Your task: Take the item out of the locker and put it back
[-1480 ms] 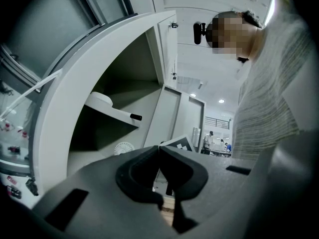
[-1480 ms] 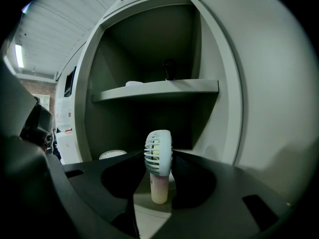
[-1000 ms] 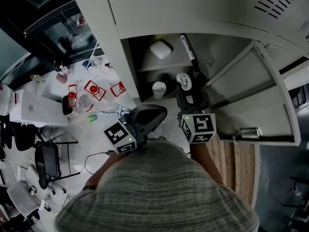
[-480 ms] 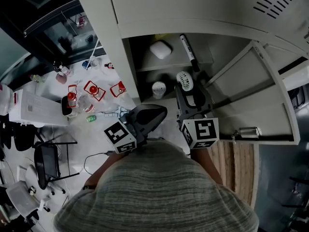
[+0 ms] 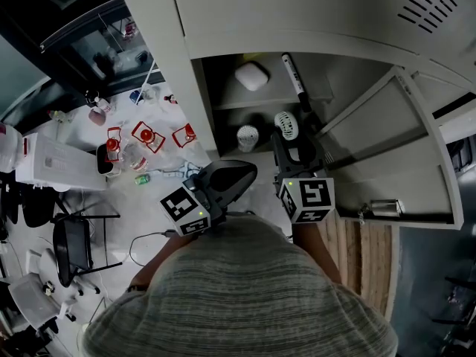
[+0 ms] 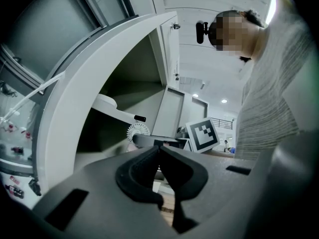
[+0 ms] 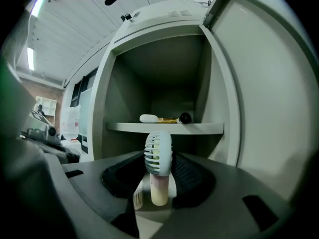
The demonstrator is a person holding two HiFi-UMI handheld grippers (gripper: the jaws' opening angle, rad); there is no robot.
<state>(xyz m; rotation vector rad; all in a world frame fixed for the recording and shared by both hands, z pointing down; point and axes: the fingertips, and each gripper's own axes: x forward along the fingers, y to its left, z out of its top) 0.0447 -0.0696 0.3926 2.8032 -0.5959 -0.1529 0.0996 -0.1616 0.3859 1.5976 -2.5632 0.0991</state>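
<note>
Right gripper (image 7: 159,176) clamped on the fan (image 7: 158,156) by its handle; fan upright at the locker (image 5: 297,21) mouth, below the shelf (image 7: 164,127); left gripper (image 6: 159,151) closed, empty, off to the side. Judgement: fan neither withdrawn clear nor set down; outbound or returning cannot be told.

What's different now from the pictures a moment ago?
Nothing really. The right gripper still holds the little fan at the open locker, the left gripper stays shut and empty, and the things on the upper shelf haven't moved.
</note>
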